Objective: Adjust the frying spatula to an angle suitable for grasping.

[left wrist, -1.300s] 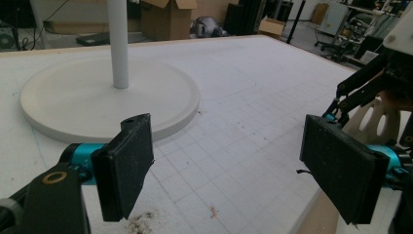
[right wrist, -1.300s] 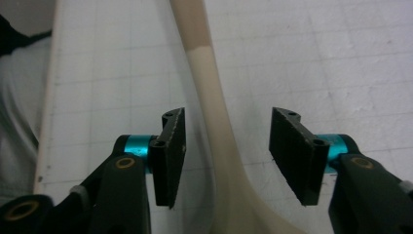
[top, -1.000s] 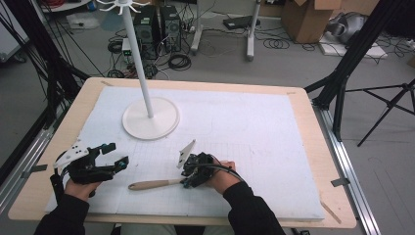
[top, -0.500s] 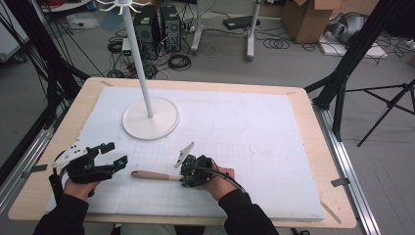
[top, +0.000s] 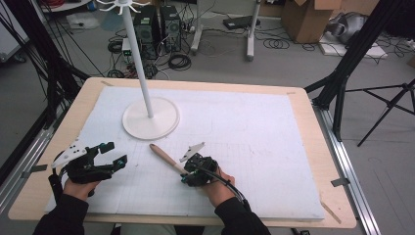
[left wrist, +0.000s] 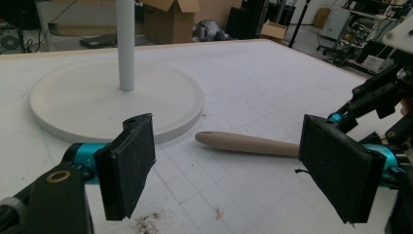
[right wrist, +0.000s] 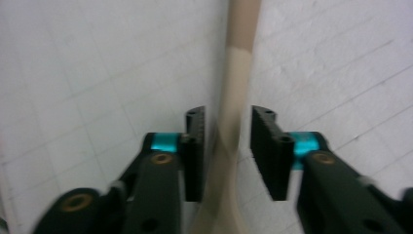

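Since the earlier frames the long tan wooden utensil handle (top: pixel 167 158) has swung round: it lay roughly parallel to the near edge of the white gridded foam sheet (top: pixel 274 147), its free end pointing toward the left edge, & now angles up-left, tip pointing toward the round white base of the stand (top: pixel 150 120). Right gripper (top: pixel 190 177) jaws have just been opening; in the right gripper view the handle runs between the pads w/ a gap showing on each side, so it looks let go, not clamped, probably lying on the sheet. Its wider end is hidden under the gripper, can't tell what kind of utensil. Placement reads as deliberate: handle turned toward the stand w/ its free end near the left gripper (top: pixel 110 154), maybe for a hand-over or regrip, a guess only. Left gripper sits near the front-left corner of the sheet, jaws spread wide, nothing between them, aimed at the handle as the left gripper view shows; looks parked & ready. Stand's thin white pole (top: pixel 138 58) rises from the base in the rear-left part of the sheet, clear of the hands, hooks at the top. Count: 1 utensil, 1 stand, 2 grippers, 1 foam sheet on 1 light wooden table (top: pixel 313 112).
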{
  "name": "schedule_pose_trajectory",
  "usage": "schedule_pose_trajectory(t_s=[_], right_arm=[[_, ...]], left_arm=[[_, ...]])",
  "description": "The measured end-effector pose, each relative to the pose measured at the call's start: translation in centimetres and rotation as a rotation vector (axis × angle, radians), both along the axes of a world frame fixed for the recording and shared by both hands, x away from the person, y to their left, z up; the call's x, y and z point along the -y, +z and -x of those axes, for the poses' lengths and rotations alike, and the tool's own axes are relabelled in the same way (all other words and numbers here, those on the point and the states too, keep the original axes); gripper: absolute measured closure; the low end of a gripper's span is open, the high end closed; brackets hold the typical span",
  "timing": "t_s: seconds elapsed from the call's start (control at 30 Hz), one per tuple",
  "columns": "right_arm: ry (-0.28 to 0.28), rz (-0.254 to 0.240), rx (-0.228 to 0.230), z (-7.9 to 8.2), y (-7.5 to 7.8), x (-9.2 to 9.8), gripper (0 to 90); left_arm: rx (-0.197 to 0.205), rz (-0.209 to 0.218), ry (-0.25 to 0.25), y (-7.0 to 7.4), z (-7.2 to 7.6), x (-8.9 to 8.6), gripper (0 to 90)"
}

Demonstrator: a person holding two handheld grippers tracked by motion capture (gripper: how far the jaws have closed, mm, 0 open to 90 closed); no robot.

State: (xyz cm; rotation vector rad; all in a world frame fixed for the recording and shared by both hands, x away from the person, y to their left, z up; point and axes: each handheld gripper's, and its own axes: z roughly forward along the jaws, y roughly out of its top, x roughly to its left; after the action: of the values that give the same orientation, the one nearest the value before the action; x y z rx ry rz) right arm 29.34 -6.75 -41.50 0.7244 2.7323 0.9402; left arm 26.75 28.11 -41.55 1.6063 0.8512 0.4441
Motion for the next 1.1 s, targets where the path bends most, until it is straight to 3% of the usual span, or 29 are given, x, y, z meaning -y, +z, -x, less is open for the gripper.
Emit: schedule_pose_trajectory(t_s=[0.17,0.3,0.5,0.57,0.67,0.8,0.93,1.1], right_arm=[[-0.032,-0.148,0.091,0.5,1.5,3.2,46.3],[-0.106,-0.209,0.148,1.0,2.1,7.0,39.3],[-0.216,-0.248,0.233,2.1,2.6,13.1,26.0],[-0.256,-0.265,0.271,2.5,2.8,14.7,18.2],[-0.321,-0.303,0.321,3.2,2.8,17.3,14.8],[-0.369,-0.326,0.328,3.3,2.7,18.9,14.8],[-0.367,-0.347,0.351,3.4,2.8,19.4,15.0],[-0.368,-0.346,0.339,3.3,2.7,19.1,15.3]], left_arm=[[0.001,0.01,-0.004,0.0,0.1,0.2,20.7],[0.002,0.032,-0.004,0.0,0.2,0.3,20.5],[0.008,0.085,0.001,0.0,0.6,0.4,19.0],[0.015,0.096,-0.001,0.1,0.7,0.4,18.9],[0.02,0.092,-0.004,0.0,1.1,0.7,18.9],[0.028,0.085,-0.009,-0.1,1.5,1.1,18.8],[0.032,0.08,-0.01,0.0,1.7,1.2,18.9],[0.032,0.075,-0.001,0.0,1.9,1.0,19.3]])
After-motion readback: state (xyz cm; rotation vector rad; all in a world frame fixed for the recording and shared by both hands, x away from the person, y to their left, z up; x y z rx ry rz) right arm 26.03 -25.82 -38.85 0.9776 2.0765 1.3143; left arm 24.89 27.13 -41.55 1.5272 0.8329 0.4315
